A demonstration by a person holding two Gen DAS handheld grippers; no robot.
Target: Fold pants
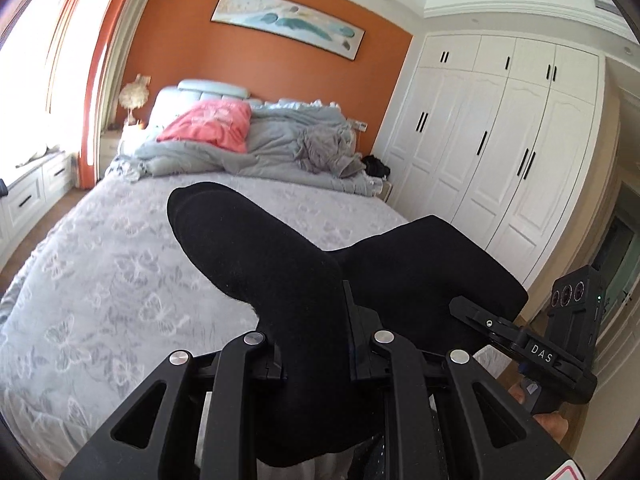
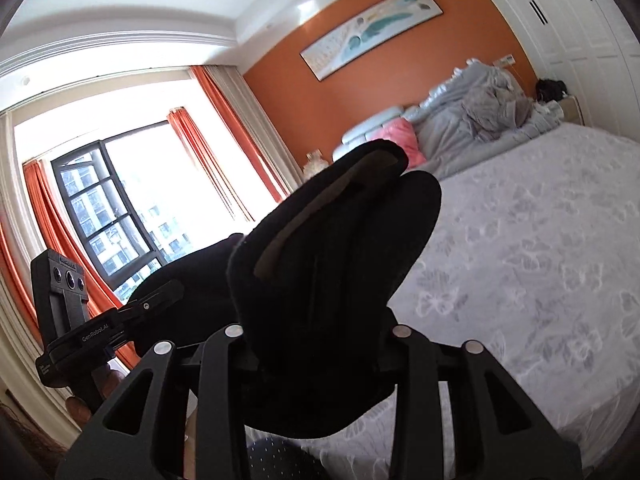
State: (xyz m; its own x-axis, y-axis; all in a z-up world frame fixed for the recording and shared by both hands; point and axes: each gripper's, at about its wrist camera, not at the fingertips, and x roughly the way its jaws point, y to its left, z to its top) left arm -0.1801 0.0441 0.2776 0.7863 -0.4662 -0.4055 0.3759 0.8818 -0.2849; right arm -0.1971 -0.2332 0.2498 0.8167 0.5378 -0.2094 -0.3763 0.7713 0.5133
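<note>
Black pants (image 1: pixel 256 248) hang in the air above the foot of the bed, held by both grippers. My left gripper (image 1: pixel 320 360) is shut on one part of the pants, and the cloth drapes over its jaws and hides the fingertips. My right gripper (image 2: pixel 320 356) is shut on another bunched part of the pants (image 2: pixel 340 240). Each gripper shows in the other's view: the right one at the lower right of the left wrist view (image 1: pixel 480 320), the left one at the lower left of the right wrist view (image 2: pixel 156 296).
A bed with a pale grey butterfly-print cover (image 1: pixel 120 272) lies below and ahead. A rumpled grey duvet (image 1: pixel 280 148) and a pink pillow (image 1: pixel 208 124) sit at its head. White wardrobes (image 1: pixel 500 140) stand at the right, a window with orange curtains (image 2: pixel 120 208) at the left.
</note>
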